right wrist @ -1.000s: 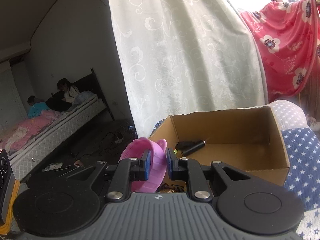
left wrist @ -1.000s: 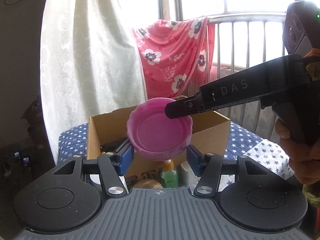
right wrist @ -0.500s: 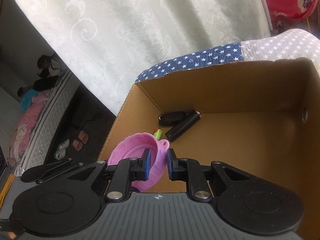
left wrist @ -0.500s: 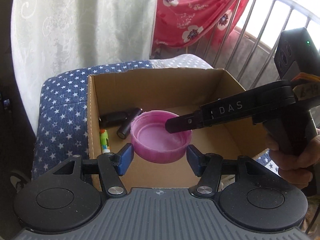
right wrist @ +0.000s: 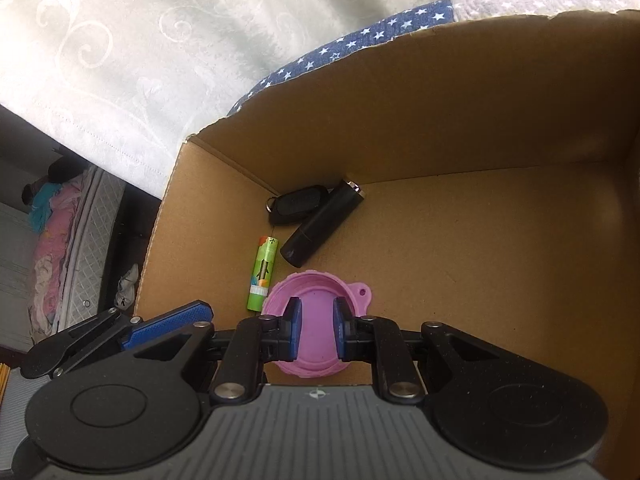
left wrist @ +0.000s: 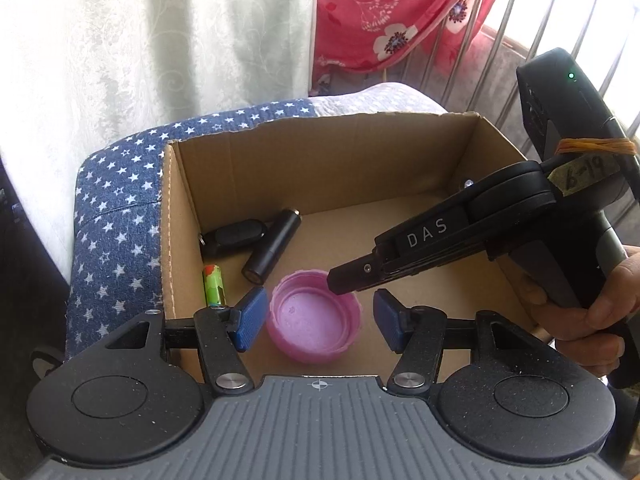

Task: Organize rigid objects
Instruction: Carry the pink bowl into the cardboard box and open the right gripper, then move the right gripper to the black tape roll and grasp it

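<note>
The pink lid [left wrist: 314, 322] is a round, shallow plastic cap with a ribbed rim and a small holed tab, lying open side up low in the near left part of the cardboard box [left wrist: 320, 152]. The right hand-held gripper [right wrist: 316, 330] is closed on the lid, its blue ribbed pads pinching one side of the rim; a hand [left wrist: 588, 316] grips its black handle. The left hand-held gripper [left wrist: 320, 316] is open, its blue pads apart on either side of the lid without touching it. Just left of the lid a slim green cylinder [right wrist: 262, 274] with a printed wrap lies along the box's left wall. Beyond it, in the far left corner, lie a matte black cylinder [right wrist: 322, 222] and a smooth black key fob [right wrist: 294, 204], touching each other. The box is plain brown corrugated board with a torn far edge and sits on blue star-print fabric [left wrist: 116, 216].
</note>
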Tool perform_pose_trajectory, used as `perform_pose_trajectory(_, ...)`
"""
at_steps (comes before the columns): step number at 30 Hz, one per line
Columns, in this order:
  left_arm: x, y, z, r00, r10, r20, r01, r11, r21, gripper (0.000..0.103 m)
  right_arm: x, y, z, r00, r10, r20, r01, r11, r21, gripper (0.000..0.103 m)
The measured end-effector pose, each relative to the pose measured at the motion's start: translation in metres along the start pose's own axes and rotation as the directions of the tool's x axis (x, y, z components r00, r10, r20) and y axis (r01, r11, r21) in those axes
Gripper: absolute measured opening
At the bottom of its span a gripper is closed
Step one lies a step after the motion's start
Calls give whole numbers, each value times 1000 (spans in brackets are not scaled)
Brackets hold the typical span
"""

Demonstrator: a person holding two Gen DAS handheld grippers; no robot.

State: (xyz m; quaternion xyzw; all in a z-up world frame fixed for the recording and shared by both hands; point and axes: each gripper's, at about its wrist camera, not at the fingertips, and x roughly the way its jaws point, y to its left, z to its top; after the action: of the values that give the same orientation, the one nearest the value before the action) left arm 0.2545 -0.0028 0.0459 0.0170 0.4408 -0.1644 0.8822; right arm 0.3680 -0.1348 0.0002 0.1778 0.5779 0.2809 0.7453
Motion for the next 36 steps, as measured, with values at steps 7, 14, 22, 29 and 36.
perform_pose_trajectory(7, -31, -3, -9, 997, -5, 78, 6, 1000, -13, 58, -23, -3, -10, 997, 56, 59, -57, 998, 16, 20)
perform_pose_trajectory(14, -92, -5, -51, 972, -62, 226, 65, 998, -6, 60, -101, -2, -62, 962, 163, 217, -159, 987, -37, 20)
perform_pose_trajectory(22, -124, -19, -130, 942, -92, 324, 101, 995, -11, 65, -139, -6, -162, 923, 208, 322, -185, 977, -101, 35)
perform_pose_trajectory(29, -102, -40, -180, 955, -61, 290, 63, 998, 4, 65, -99, -4, -214, 939, 116, 322, -81, 990, -120, 45)
perform_pose_trajectory(36, -75, -59, -200, 967, 21, 253, -40, 997, 73, 65, -72, 4, -237, 938, 48, 344, 13, 985, -173, 45)
